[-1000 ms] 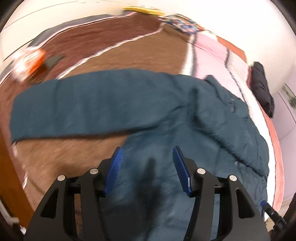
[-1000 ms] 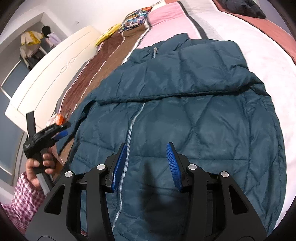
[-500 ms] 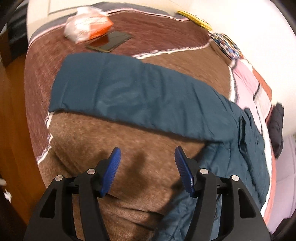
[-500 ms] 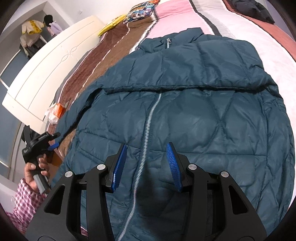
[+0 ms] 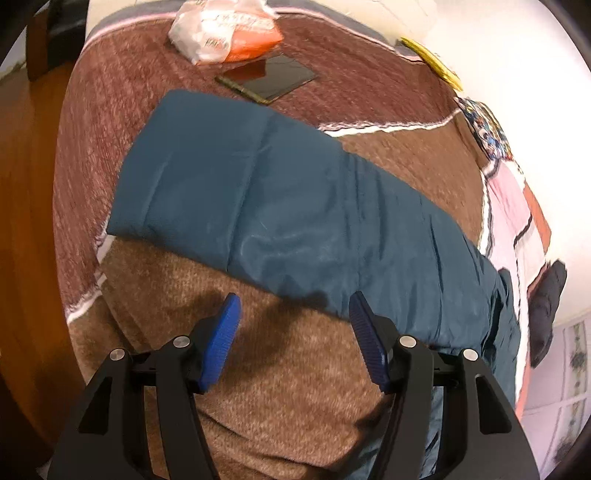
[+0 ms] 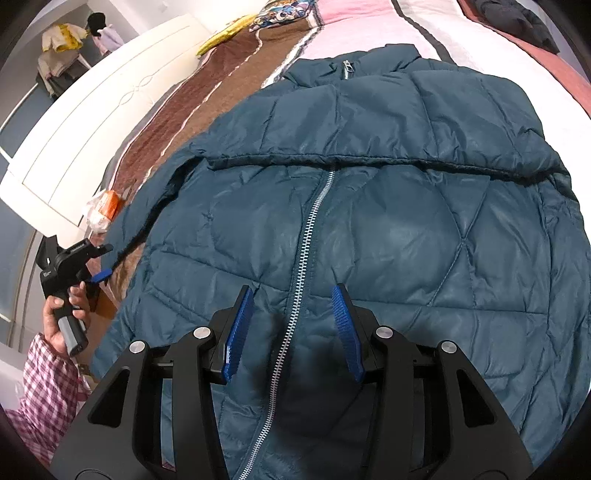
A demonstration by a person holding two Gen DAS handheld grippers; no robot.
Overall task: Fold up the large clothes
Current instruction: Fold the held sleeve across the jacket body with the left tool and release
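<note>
- The right gripper (image 6: 291, 325) hovers low over the front of the teal quilted down jacket (image 6: 388, 229), jaws spread wide and holding nothing, straddling the silver zipper (image 6: 308, 236) that runs up the middle.
- The left gripper (image 5: 293, 334) hangs over the brown blanket (image 5: 288, 398) near the bed's edge, its jaws likewise apart and empty; the near edge of the jacket sleeve (image 5: 266, 206) lies just beyond its fingertips.
- In the right wrist view the left gripper (image 6: 94, 264) shows off to the side of the jacket, held in the person's hand (image 6: 62, 314), with a checked cuff below it.
- Compared with a second ago, the left gripper has swung off the jacket body to the outstretched sleeve, which now fills its view; the right gripper has shifted sideways, so the zipper now sits between its jaws rather than off to one side.
- The jacket lies spread flat on the bed, its hood (image 6: 399, 114) folded down across the chest.
- Beyond the sleeve cuff sit a dark tablet (image 5: 271, 79) and a white-and-orange plastic packet (image 5: 225, 31).
- Farther off, a black garment (image 5: 545, 306) lies on the striped bedding, with a white headboard (image 6: 92, 122) behind.
</note>
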